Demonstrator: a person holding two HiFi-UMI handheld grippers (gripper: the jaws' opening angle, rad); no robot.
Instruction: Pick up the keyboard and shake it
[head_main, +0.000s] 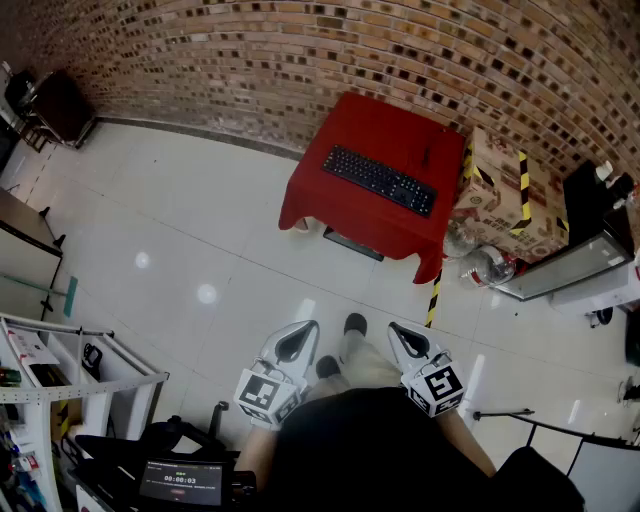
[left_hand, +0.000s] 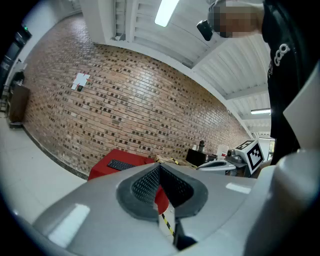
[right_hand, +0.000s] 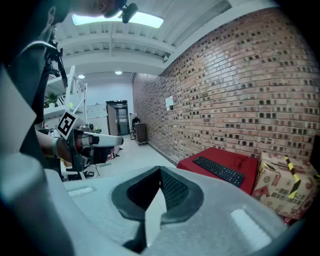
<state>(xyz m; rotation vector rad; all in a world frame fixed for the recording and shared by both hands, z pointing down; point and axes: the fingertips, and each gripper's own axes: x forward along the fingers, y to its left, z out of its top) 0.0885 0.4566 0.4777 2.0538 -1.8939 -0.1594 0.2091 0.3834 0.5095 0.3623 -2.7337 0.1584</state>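
A black keyboard (head_main: 380, 179) lies across a small table draped in red cloth (head_main: 330, 200) against the brick wall, some way ahead of me. It also shows far off as the keyboard (left_hand: 120, 164) in the left gripper view and the keyboard (right_hand: 218, 170) in the right gripper view. My left gripper (head_main: 297, 342) and right gripper (head_main: 408, 341) are held close to my body, well short of the table. Both are shut with nothing between their jaws. The left gripper (left_hand: 159, 168) and right gripper (right_hand: 160, 173) show their tips meeting.
Cardboard boxes with yellow-black tape (head_main: 500, 190) stand right of the table. A grey desk edge (head_main: 560, 268) is at the right, white shelving (head_main: 60, 370) at the lower left. A striped strip (head_main: 434, 297) lies on the white tiled floor (head_main: 180, 230). A brick wall (head_main: 300, 60) is behind.
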